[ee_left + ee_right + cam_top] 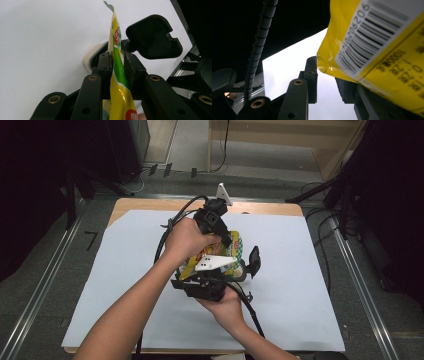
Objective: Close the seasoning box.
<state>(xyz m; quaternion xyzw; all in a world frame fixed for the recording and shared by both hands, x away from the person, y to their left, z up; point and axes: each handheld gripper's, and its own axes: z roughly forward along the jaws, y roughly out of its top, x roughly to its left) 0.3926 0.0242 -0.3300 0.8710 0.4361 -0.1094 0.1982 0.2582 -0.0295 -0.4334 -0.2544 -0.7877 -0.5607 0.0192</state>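
Observation:
A yellow and green snack bag (235, 245) hangs in the air over the middle of the table, between both grippers. From above, my left gripper (223, 241) reaches down onto its top. In the left gripper view the bag (117, 77) runs edge-on through the left gripper (117, 62), whose pads press on it from both sides. From below, my right gripper (220, 275) takes the bag's lower end. In the right gripper view the barcode corner of the bag (387, 50) sits in the right gripper (327, 75), touching the left pad and hiding the right one.
A white sheet (300, 295) covers most of the wooden table (260, 207). Black cables trail from both grippers, one of them the ribbed cable (259, 45). Metal rails (45, 280) run along both sides of the table, with dark stands and floor cables beyond.

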